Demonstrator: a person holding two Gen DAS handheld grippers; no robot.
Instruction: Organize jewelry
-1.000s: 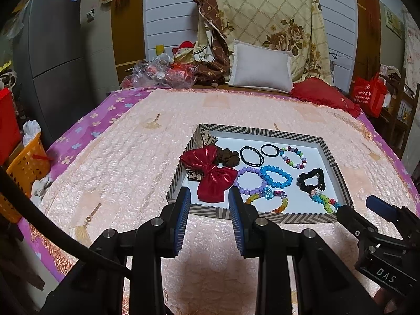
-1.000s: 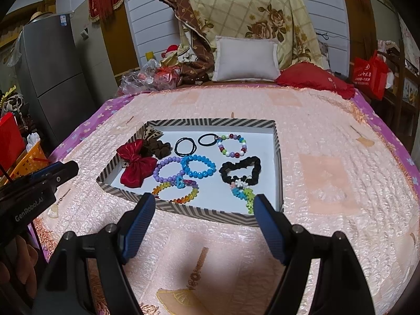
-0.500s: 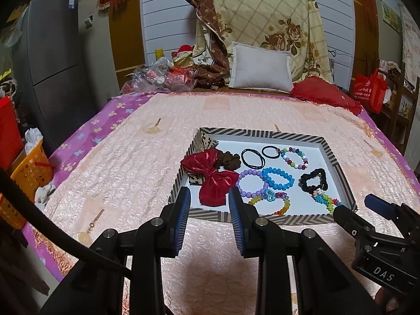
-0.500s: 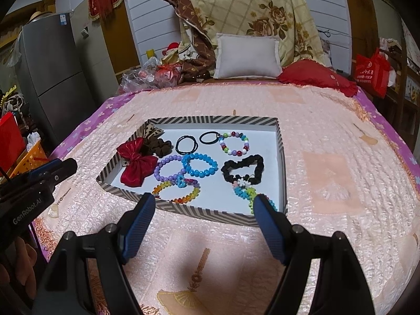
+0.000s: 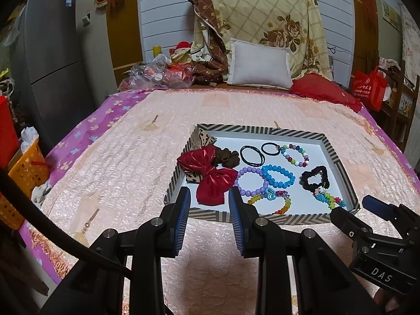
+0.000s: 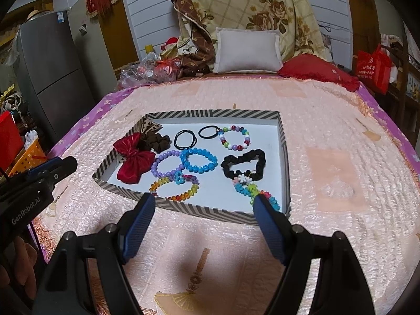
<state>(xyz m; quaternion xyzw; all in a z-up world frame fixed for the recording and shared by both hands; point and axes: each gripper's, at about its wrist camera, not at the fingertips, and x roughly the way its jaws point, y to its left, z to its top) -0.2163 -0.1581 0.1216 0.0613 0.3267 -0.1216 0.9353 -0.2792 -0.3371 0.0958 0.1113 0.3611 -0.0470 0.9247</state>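
A bed (image 5: pixel 131 162) with a pink quilted cover

On the cover lies a shallow striped tray (image 6: pixel 284 141). At the far end lie a white pillow (image 5: pixel 260 64), a red cushion (image 5: pixel 323 90) and some clear plastic bags (image 5: pixel 149 73).

Tray (image 6: pixel 284 141) on the bed (image 6: pixel 341 131), bow (image 6: pixel 135 161) inside at left, scrunchie (image 6: pixel 244 164) at right, bracelets (image 6: pixel 199 160) between, perhaps overlapping

"DAS" stood on the right gripper (image 5: pixel 378 210), at four o'clock in the left wrist view. "GenRobot.AI" was printed on the left gripper (image 6: pixel 52 168), at nine o'clock in the right wrist view.
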